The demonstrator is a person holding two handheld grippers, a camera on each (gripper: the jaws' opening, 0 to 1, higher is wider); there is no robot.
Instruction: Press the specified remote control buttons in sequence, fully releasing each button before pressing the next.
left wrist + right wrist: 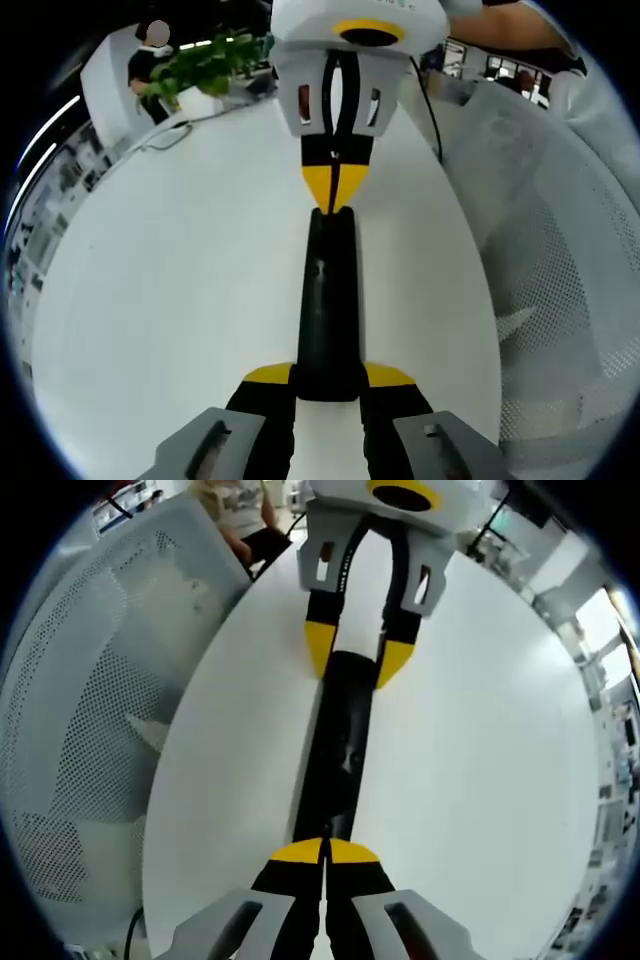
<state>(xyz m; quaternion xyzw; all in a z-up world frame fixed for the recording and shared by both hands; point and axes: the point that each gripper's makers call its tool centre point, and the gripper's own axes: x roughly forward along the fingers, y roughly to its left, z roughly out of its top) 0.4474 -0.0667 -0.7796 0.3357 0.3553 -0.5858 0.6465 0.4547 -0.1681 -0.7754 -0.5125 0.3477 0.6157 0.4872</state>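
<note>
The left gripper (328, 385) was clamped on the near end of the black remote (328, 300) lying on the white table (150, 300), while the right gripper (325, 852), jaws together, sat tip-down on it, probably mid-press, so next came a full lift-off.

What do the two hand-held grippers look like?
Both match. The left hand-held gripper has black jaws with yellow tips and grey slotted mounts. The right hand-held gripper looks the same, and its white body with a yellow-rimmed opening shows in the left gripper view.
</note>
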